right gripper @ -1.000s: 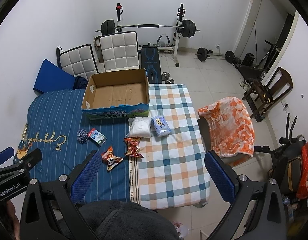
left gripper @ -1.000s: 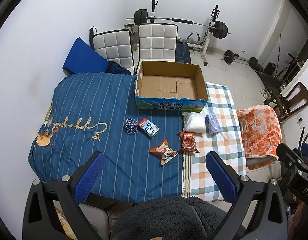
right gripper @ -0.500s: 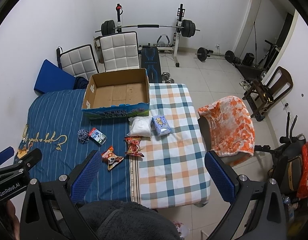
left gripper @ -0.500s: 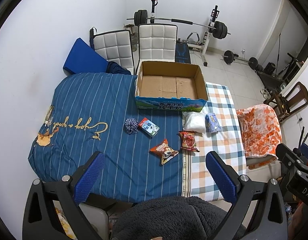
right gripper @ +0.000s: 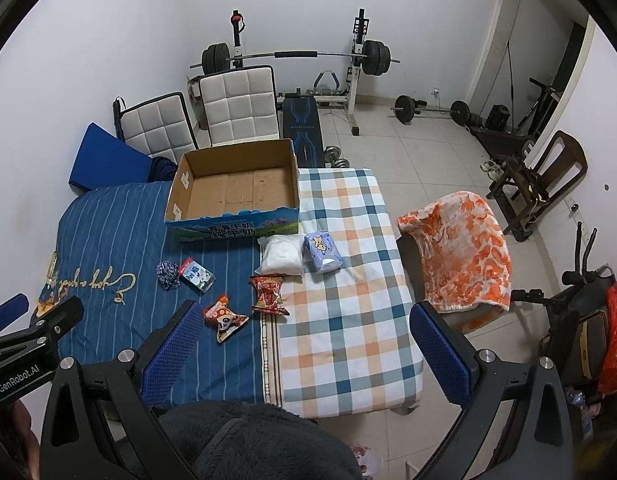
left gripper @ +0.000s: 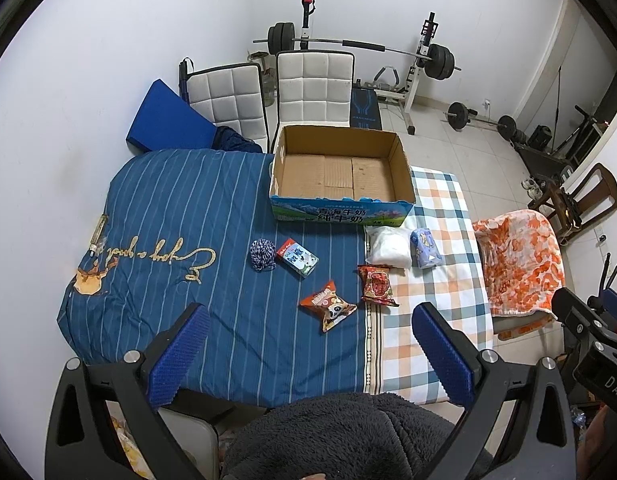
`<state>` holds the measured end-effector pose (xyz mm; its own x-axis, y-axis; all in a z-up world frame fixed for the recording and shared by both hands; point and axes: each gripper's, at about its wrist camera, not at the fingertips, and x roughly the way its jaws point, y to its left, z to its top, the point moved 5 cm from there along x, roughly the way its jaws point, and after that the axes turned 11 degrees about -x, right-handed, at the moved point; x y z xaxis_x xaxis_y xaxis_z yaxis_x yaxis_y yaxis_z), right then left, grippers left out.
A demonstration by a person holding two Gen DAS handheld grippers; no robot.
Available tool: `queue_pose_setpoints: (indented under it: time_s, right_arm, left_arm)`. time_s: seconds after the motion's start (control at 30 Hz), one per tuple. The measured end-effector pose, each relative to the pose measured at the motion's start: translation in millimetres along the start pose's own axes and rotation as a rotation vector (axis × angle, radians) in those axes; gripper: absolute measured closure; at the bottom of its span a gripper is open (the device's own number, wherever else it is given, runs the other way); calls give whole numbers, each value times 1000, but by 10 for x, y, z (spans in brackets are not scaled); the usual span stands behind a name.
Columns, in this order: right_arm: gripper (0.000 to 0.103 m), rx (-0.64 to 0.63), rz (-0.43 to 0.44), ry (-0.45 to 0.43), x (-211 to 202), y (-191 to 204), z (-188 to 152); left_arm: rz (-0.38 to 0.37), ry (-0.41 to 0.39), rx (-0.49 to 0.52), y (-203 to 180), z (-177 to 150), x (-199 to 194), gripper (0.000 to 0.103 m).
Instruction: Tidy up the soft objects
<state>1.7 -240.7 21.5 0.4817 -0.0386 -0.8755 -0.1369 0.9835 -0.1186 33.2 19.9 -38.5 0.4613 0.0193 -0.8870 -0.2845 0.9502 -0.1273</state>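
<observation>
An empty cardboard box [left gripper: 340, 172] [right gripper: 236, 192] stands open at the far side of the bed. In front of it lie a yarn ball [left gripper: 263, 254], a small milk carton pack [left gripper: 297, 257], an orange panda snack bag [left gripper: 327, 309], a red snack bag [left gripper: 376, 285], a white bag [left gripper: 389, 246] and a blue tissue pack [left gripper: 426, 247]. The same items show in the right wrist view, such as the red snack bag [right gripper: 269, 295] and tissue pack [right gripper: 322, 252]. My left gripper [left gripper: 308, 360] and right gripper [right gripper: 304, 356] are both open and empty, high above the bed's near edge.
The bed has a blue striped quilt [left gripper: 168, 240] and a plaid sheet [right gripper: 348, 280]. An orange blanket covers a chair [right gripper: 464, 256] to the right. Two white padded chairs [left gripper: 308, 88], a blue mat and a barbell rack [right gripper: 300, 56] stand behind the box.
The right wrist view has shifted slightly; the bed items sit a little lower and further right in it. Nothing on the bed has moved.
</observation>
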Motion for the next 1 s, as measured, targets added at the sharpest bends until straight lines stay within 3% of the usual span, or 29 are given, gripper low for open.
queue_pose_setpoints:
  time_s: [0.27,0.47,0.67,1.0]
  right_arm:
    - [0,6,3,2,28,-1,4]
    - [0,48,25,45,348,-74,84]
    - [0,79,57,129,1085,-216,158]
    - [0,63,139,299,2995,-277,216]
  left_arm:
    - [7,8,-20,36,71,67,0]
    - [53,40,-71,111,282,520,0]
    - [97,114,-104,121,348,1163,0]
    - [142,292,-249,210,344,2583,0]
